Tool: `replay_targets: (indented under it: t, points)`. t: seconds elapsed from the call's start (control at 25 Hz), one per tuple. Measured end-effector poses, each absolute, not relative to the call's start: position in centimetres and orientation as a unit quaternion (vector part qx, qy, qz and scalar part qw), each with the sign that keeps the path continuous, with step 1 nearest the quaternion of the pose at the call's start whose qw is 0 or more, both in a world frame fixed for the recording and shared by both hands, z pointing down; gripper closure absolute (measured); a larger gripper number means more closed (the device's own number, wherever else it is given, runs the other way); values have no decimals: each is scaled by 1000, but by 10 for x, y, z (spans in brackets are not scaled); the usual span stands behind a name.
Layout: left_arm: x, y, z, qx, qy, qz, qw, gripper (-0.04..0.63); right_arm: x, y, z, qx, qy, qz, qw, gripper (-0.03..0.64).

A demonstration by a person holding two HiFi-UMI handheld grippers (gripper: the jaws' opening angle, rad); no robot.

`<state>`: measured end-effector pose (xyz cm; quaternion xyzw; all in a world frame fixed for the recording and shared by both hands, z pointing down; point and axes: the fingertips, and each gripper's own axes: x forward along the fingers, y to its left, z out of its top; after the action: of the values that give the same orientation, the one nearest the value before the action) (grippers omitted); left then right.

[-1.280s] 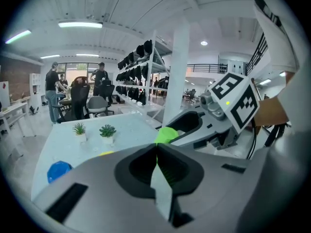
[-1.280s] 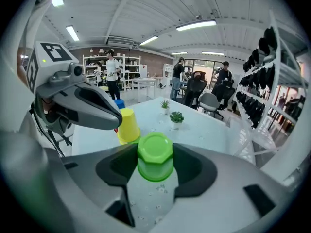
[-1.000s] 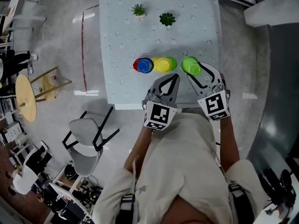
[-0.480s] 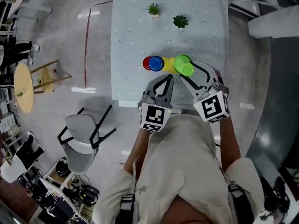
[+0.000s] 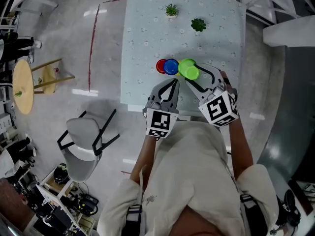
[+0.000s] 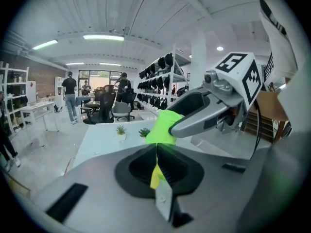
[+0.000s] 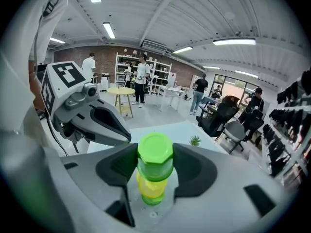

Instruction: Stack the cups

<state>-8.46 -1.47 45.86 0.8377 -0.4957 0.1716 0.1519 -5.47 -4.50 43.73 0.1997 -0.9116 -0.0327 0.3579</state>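
The right gripper (image 5: 191,73) clamps the green cup (image 7: 155,155) just above the yellow cup (image 7: 150,187) on the table (image 5: 142,43) — nearly in line; the left gripper (image 5: 174,82) waits beside it, jaws together, empty.

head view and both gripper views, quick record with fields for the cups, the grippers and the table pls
table: pale patterned top, two small plants at its far end
right gripper: shut on green cup
green cup position: above the yellow cup; contact cannot be told
left gripper: jaws together, nothing held
other cups: red cup and blue cup side by side, left of the yellow cup
stack: not yet finished
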Motion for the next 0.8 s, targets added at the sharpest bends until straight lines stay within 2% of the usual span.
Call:
replay_targets:
  t: [0.8]
  points:
    - [-102,-18,465,836,-495,170,164,580,-74,-49,460,179,-901,-5,394,388]
